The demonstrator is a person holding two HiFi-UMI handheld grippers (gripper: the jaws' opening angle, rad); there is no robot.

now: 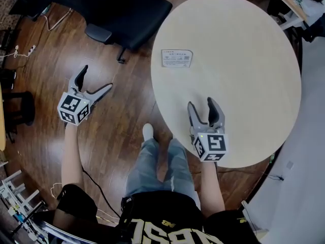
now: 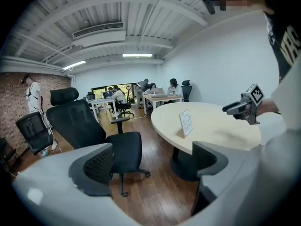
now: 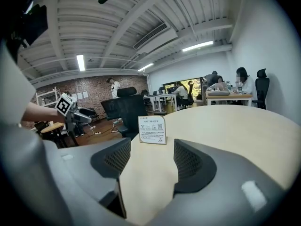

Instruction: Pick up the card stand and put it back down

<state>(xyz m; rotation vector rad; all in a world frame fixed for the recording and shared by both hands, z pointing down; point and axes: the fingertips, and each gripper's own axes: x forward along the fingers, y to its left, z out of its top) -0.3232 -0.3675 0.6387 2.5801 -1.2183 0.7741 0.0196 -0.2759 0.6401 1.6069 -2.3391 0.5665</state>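
Observation:
The card stand [image 1: 176, 58] is a small white printed sign standing upright on the round pale table [image 1: 249, 80], near its far left edge. My right gripper [image 1: 201, 103] hovers over the table's near part, open and empty, its jaws pointing at the card stand [image 3: 152, 129] some way ahead. My left gripper [image 1: 96, 78] is out over the wooden floor left of the table, jaws spread wide with nothing between them. From the left gripper view the card stand [image 2: 186, 122] shows edge-on on the table, and the right gripper [image 2: 237, 108] is beyond it.
A black office chair [image 1: 127, 9] stands on the floor beside the table's far left edge, close to the left gripper [image 3: 77, 118]. Cables and a power strip [image 1: 20, 50] lie at the far left. Desks with seated people [image 2: 141, 91] fill the room's back.

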